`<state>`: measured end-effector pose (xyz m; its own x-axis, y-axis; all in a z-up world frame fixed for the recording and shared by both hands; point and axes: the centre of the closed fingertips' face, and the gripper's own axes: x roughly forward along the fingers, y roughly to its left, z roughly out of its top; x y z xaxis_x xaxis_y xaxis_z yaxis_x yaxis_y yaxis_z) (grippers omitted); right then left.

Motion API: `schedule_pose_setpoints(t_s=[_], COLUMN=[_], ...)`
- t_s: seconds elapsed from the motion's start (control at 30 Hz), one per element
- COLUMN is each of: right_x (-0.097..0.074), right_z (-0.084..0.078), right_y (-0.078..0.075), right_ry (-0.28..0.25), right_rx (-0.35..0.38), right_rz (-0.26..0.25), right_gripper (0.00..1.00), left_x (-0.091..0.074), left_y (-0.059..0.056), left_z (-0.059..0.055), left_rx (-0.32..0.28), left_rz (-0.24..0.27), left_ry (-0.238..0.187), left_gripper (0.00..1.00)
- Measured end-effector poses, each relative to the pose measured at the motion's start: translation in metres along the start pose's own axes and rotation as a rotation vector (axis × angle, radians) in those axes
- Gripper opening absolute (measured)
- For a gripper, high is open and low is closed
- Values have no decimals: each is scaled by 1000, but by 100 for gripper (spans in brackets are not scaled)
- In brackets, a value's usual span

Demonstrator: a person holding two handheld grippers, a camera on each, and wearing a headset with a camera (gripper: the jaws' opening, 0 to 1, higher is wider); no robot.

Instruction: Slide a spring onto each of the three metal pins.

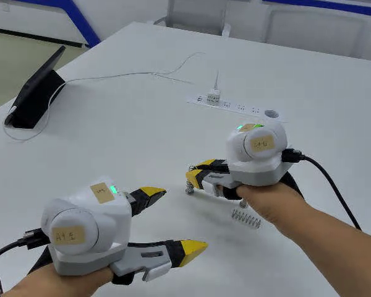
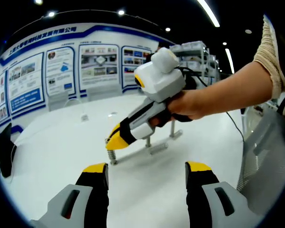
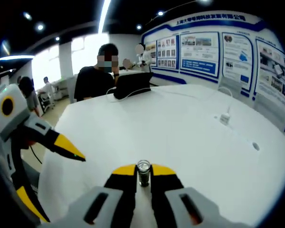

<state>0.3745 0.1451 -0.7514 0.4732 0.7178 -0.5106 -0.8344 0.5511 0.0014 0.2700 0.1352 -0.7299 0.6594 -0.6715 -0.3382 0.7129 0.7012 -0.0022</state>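
Note:
My right gripper (image 1: pixel 195 176) is shut on a spring (image 3: pixel 143 172), which shows end-on as a shiny ring between its yellow tips. In the left gripper view that spring (image 2: pixel 111 155) hangs upright below the right gripper (image 2: pixel 115 141) and reaches down to the table. Two thin metal pins (image 2: pixel 148 139) stand just behind it under the hand. Another spring (image 1: pixel 245 218) lies flat on the white table (image 1: pixel 142 124) beside the right hand. My left gripper (image 1: pixel 173 219) is open and holds nothing, a short way left of the pins, its fingers (image 2: pixel 96 172) pointing at them.
A white power strip (image 1: pixel 235 105) with a plug and cable lies further back. A black tablet on a stand (image 1: pixel 37 86) sits at the far left edge. Across the table, people (image 3: pixel 97 76) sit behind a dark laptop.

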Motion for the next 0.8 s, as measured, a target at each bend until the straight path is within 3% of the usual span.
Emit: schedule_pose_setpoints(t_s=[0.8], right_x=[1], right_z=[-15], right_y=[5], right_ry=[46], right_rx=[-3], right_rz=[-2], right_gripper=[15], left_x=[0], left_y=[-1], left_z=[-2], left_rx=[0], left_rz=[-4], left_ry=[7], left_gripper=[65])
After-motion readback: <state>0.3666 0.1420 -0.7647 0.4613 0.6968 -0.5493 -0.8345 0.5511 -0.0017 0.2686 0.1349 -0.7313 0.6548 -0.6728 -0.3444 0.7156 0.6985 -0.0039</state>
